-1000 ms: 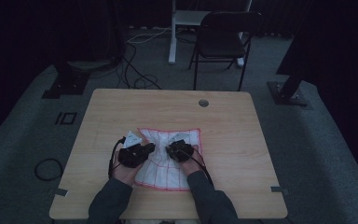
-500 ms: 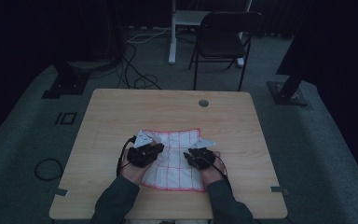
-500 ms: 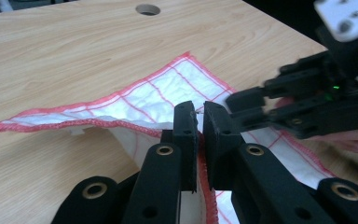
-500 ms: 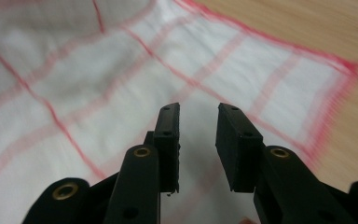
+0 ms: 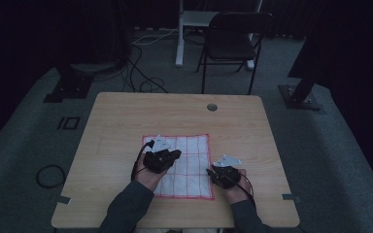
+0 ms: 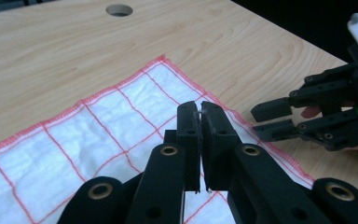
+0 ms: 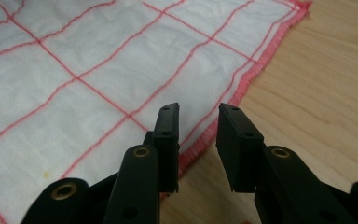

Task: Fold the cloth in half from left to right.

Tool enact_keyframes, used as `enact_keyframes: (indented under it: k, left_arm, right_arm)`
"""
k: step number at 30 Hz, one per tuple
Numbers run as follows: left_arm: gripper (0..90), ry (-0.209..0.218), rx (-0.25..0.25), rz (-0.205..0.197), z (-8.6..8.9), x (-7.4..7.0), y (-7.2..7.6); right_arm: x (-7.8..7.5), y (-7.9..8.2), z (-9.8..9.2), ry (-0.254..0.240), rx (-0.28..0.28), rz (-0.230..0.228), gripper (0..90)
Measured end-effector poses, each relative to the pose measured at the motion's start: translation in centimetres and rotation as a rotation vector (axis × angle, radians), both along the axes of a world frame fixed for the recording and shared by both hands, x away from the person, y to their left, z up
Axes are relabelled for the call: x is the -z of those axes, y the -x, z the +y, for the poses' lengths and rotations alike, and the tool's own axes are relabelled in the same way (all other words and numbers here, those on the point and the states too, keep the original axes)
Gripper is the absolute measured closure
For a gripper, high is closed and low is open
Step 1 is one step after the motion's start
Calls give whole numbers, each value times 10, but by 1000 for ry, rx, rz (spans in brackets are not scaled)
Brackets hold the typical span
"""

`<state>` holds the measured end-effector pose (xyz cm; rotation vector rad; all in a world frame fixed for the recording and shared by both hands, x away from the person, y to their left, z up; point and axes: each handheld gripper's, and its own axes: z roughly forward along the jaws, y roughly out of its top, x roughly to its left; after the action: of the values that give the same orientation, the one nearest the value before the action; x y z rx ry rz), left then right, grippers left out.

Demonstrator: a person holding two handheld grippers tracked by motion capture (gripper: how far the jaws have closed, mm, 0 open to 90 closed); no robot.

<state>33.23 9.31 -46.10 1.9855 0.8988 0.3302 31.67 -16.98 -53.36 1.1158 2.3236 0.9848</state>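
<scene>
At the left of the high view a loop of black cable (image 5: 48, 174) lies on the grey floor, just off the wooden bench (image 5: 126, 121). On the bench, a little below the middle of the frame, a white cloth with a red grid and red stitched hem (image 5: 189, 165) lies spread flat, its edges roughly square to the bench edges.

The left hand-held gripper (image 5: 167, 156) rests over the cloth's left half, near its upper-left corner, with the person's hand and dark sleeve coming up from the bottom edge. In the left gripper view its jaws are pressed together (a sliver of something pale, perhaps a thread, shows in the seam, too small to tell), having just closed a little further, and they hover above the cloth's grid (image 6: 98, 140) with no fold of fabric clearly caught.

Right of that, the right hand-held gripper (image 5: 213, 174) sits at the cloth's lower-right edge. In the right gripper view its jaws stand apart, having just been opening, with nothing between them; the left jaw is over the red hem (image 7: 242, 84), the right over bare wood.

Near the bench's far edge, right of centre, is a round cable hole (image 5: 212, 107). Beyond it stands a dark folding chair (image 5: 233, 39).
</scene>
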Motion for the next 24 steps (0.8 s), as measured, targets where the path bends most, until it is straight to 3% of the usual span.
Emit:
enact_keyframes:
  k: [8,11,14,19,24]
  left_arm:
    - [849,19,-47,2,19,3,-1]
    - [832,9,-111,4,41,3,-1]
    - [822,-4,-144,15,52,6,-2]
    - [766,-40,-215,33,75,24,-2]
    - [683,-40,-284,69,91,40,-3]
  right_arm:
    - [1,2,0,-4,3,0,697]
    - [1,3,2,1,-7,0,696]
    - [2,2,3,2,-10,-3,696]
    - [3,3,5,15,-14,-3,688]
    - [4,3,5,15,-17,0,684]
